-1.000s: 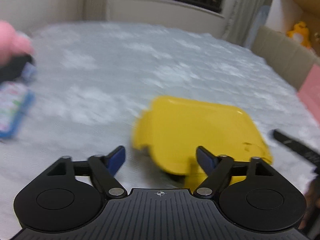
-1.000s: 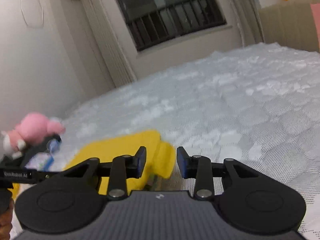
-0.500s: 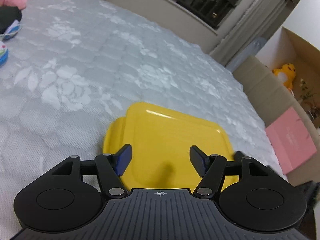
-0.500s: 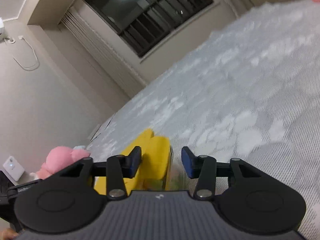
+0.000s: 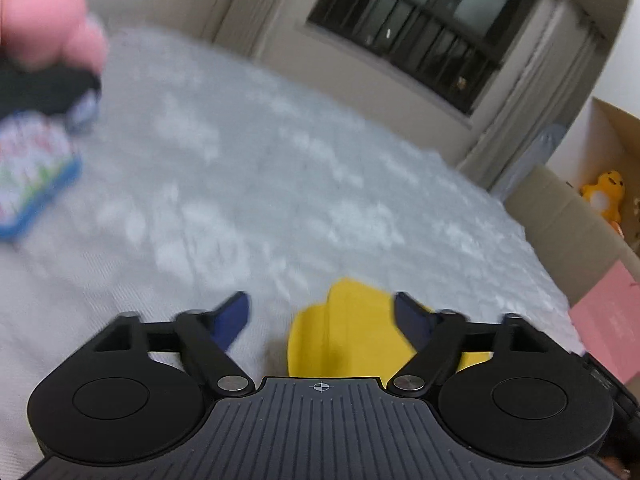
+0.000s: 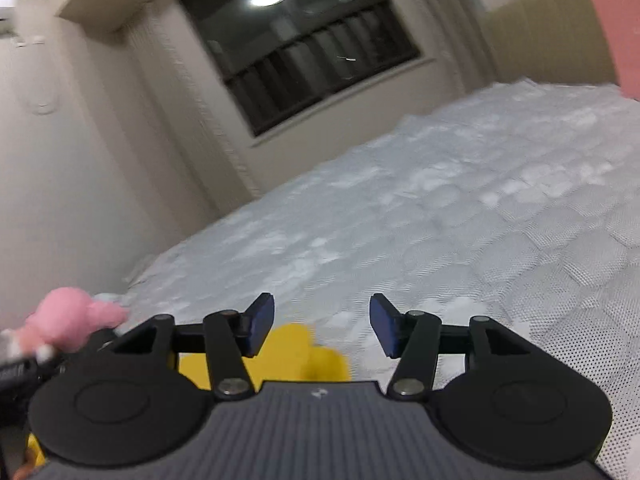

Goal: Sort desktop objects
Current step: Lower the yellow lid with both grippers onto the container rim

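My left tongs [image 5: 322, 316] are spread wide and hold nothing; the yellow tray [image 5: 352, 332] lies on the bed [image 5: 280, 184] just beneath and between their tips. My right tongs [image 6: 322, 326] gape too, tray [image 6: 296, 352] below their left finger

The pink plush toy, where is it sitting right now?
The pink plush toy sits far left in the left wrist view, at the mattress edge, above a blue tin.

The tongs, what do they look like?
Both the left tongs and the right tongs look alike: black link arms with silver pivot screws, two round black discs, a ribbed dark grey body with a small white mark, and flat blue pads at the tips.
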The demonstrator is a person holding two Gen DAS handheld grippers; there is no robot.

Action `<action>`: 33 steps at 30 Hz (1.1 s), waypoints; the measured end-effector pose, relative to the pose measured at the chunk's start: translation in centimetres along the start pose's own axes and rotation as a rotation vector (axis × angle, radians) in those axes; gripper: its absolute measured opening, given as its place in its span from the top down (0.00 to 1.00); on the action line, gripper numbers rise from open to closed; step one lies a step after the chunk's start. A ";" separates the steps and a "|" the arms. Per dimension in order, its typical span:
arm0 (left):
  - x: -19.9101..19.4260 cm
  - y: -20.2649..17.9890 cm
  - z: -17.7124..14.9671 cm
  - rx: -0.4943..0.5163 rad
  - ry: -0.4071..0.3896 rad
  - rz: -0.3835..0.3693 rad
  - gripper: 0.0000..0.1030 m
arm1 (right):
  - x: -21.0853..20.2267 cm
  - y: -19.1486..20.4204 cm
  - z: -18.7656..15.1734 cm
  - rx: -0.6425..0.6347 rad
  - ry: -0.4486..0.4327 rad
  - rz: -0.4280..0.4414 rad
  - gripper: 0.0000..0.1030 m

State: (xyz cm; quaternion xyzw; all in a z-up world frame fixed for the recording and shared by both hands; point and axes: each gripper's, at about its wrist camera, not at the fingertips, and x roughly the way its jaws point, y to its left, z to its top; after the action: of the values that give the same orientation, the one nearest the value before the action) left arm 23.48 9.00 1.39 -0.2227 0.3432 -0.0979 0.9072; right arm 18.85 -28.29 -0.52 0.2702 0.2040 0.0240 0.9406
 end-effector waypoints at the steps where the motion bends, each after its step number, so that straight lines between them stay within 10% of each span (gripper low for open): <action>1: 0.9 0.4 -0.2 -0.012 0.026 -0.012 0.34 | 0.7 -0.8 -0.4 0.048 0.024 0.011 0.51; 9: 3.3 -0.5 -1.4 0.008 0.092 -0.003 0.48 | 3.4 -3.7 -2.4 0.223 0.183 0.166 0.61; 21: 1.1 -2.2 -2.3 0.115 0.055 0.038 0.24 | 0.9 -0.5 -3.6 0.021 0.109 0.061 0.58; 29: -3.1 -2.2 -1.5 0.111 -0.022 -0.009 0.44 | -3.4 1.0 -2.7 -0.100 -0.095 0.001 0.57; 33: -4.8 -3.7 -2.0 0.134 0.009 -0.115 0.44 | -5.0 3.0 -2.6 -0.117 -0.012 0.168 0.62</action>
State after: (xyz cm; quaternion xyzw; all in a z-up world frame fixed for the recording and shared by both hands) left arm 18.49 6.65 4.58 -0.1803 0.3266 -0.1736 0.9114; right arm 13.43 -25.22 0.82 0.2309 0.1731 0.1129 0.9508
